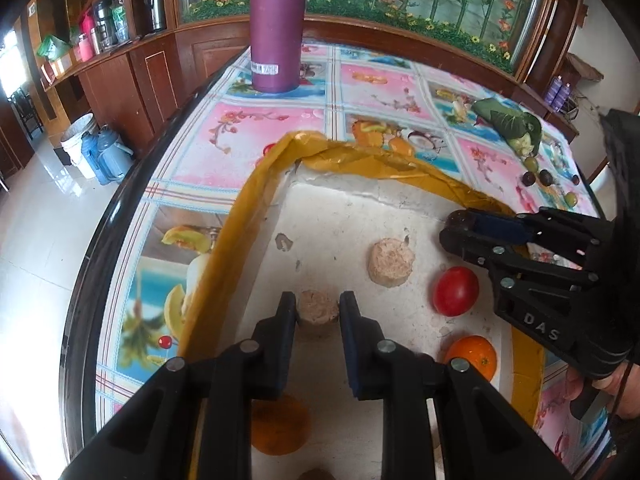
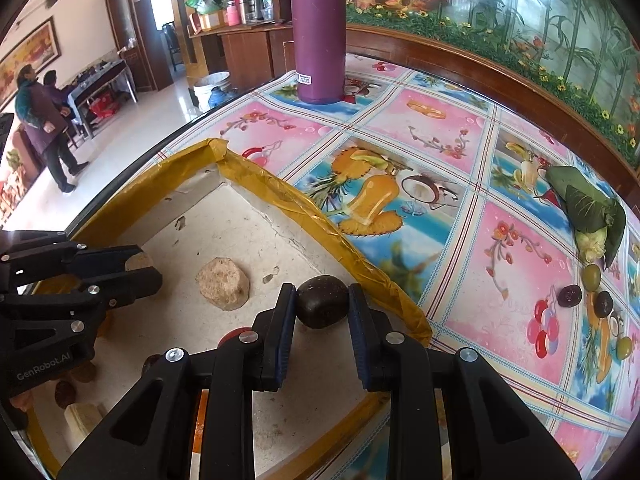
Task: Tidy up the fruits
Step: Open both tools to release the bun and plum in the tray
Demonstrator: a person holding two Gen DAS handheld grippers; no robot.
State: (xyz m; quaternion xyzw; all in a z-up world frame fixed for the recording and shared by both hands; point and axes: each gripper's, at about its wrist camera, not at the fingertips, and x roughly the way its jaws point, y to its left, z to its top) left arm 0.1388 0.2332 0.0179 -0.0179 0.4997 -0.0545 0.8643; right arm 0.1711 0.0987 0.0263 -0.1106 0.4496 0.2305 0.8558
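A dark round fruit (image 2: pixel 322 300) is clamped by the right gripper (image 2: pixel 322 308) and a beige slice (image 1: pixel 318 314) by the left gripper (image 1: pixel 318 312) inside the tray (image 1: pixel 256 184), where a roll-out could be caused by hasty release.

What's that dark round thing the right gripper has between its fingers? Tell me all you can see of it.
The dark fruit is brownish-black, rounded, slightly lumpy and dull-skinned. The right gripper is shut on it, one pad on each side. It is over the tray, a white, worn box edged in yellow tape, near its right wall; whether it touches the floor is unclear.
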